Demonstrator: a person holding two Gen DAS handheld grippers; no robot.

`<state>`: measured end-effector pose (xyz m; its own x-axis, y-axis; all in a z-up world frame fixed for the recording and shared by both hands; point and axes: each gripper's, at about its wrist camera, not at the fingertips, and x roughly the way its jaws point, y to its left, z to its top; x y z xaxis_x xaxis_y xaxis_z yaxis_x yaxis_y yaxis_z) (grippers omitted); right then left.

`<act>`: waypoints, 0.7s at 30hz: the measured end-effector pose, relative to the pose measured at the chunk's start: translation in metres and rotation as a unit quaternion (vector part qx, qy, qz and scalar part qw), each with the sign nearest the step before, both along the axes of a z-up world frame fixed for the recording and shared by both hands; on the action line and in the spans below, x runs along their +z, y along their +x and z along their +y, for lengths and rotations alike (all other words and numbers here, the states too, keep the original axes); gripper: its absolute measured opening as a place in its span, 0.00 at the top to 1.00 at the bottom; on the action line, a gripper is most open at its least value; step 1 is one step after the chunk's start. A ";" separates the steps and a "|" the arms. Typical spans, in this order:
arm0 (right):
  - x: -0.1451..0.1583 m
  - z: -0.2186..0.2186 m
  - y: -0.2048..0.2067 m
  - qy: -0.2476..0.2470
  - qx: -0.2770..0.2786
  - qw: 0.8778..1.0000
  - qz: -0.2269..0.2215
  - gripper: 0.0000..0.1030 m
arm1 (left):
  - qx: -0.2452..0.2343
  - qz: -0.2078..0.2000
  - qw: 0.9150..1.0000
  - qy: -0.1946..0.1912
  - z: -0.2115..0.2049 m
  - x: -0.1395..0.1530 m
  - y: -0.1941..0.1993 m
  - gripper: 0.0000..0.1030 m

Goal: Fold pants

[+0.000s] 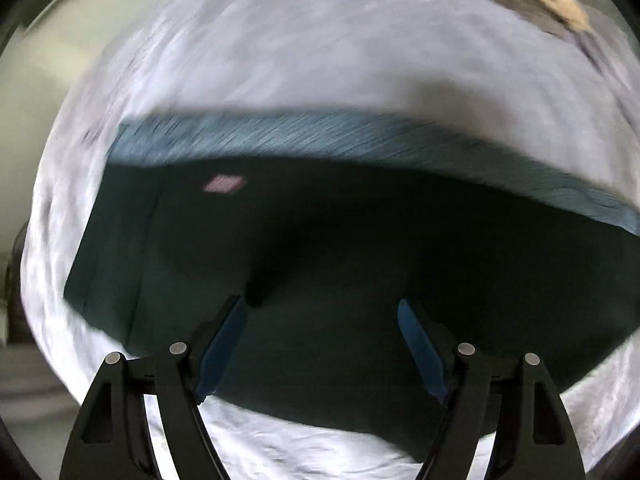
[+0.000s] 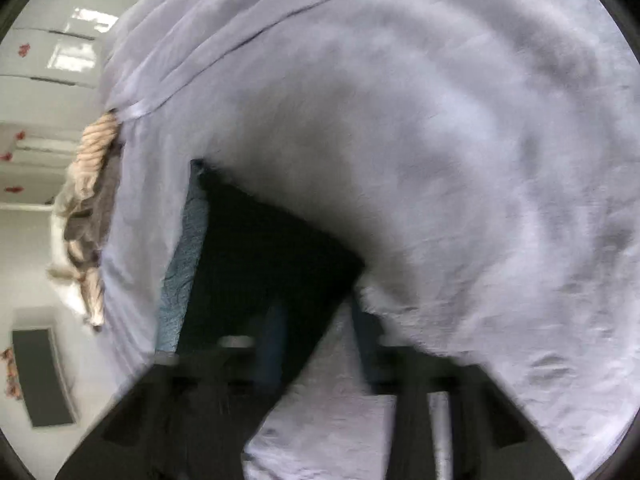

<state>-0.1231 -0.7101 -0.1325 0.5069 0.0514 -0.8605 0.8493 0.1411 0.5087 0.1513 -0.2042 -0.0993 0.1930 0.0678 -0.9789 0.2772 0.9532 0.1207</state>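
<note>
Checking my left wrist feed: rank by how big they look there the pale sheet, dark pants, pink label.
1. Pale sheet, fills most of the view.
2. Dark pants, a broad central patch, though near the camera.
3. Pink label, tiny.

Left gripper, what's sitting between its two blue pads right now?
In the left wrist view, only the dark green pants lie behind the gap of the left gripper; its jaws stand apart and grip nothing.

Bed covered by a pale lavender sheet (image 1: pixel 320 60), wrinkled, fabric blurred in both views. Dark green pants (image 1: pixel 320 260) lie flat directly on it, lighter blue-grey inner band along the far edge. A tan and grey bundle of cloth (image 2: pixel 88 208) sits at the sheet's margin.
</note>
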 end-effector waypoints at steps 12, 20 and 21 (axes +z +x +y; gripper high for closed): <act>0.024 0.096 0.047 0.014 0.145 0.989 -0.010 0.60 | -0.029 0.008 0.999 -0.010 0.015 -0.004 0.004 0.11; -0.033 0.345 0.157 0.230 0.317 0.913 -0.116 0.55 | -0.036 -0.024 0.999 0.033 0.064 -0.002 0.022 0.09; -0.042 0.363 0.166 0.242 0.316 0.909 -0.119 0.55 | -0.036 -0.017 0.999 0.022 0.072 -0.008 0.023 0.06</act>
